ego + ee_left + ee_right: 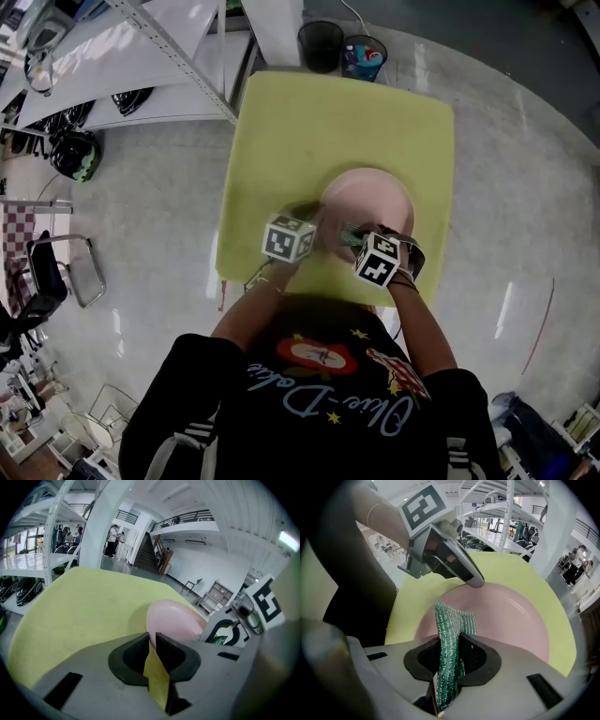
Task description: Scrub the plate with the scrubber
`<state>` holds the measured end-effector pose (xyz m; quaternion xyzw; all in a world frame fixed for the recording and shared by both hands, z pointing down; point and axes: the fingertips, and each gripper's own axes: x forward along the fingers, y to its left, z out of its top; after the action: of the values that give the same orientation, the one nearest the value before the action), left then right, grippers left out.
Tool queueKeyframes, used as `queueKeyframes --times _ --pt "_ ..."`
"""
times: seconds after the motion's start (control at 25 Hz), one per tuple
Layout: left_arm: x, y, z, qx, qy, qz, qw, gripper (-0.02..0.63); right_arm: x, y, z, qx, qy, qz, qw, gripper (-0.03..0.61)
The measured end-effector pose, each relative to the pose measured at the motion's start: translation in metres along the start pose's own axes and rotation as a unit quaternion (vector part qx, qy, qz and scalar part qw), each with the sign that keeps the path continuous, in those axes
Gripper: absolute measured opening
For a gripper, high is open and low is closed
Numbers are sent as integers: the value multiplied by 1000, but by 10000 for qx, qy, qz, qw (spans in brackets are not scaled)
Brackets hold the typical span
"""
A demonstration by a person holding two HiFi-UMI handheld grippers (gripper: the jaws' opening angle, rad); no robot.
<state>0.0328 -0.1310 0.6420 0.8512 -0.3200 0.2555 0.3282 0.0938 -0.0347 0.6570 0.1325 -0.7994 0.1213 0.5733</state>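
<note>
Scrubbing step, judged to be in hand. The pink plate (370,192) lies on the yellow-green table (309,122), toward its 5 o'clock quarter, near the person. Left gripper (152,640): jaws narrow, pinched on the plate's rim at about 8 o'clock, steadying it. Right gripper (454,639): jaws clamped on the green scrubber (452,620), whose free end reaches over the plate's near part, about 6 o'clock; contact with the surface cannot be confirmed. The next move probably calls for pressing the scrubber down and sweeping toward 12 o'clock while the left grip keeps the rim firm
</note>
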Motion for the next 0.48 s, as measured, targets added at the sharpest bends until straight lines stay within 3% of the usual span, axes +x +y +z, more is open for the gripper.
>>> queueKeyframes --times 0.48 --pt "-1 -2 0 19 -14 16 10000 35 -6 37 3 353 -106 840 9958 69"
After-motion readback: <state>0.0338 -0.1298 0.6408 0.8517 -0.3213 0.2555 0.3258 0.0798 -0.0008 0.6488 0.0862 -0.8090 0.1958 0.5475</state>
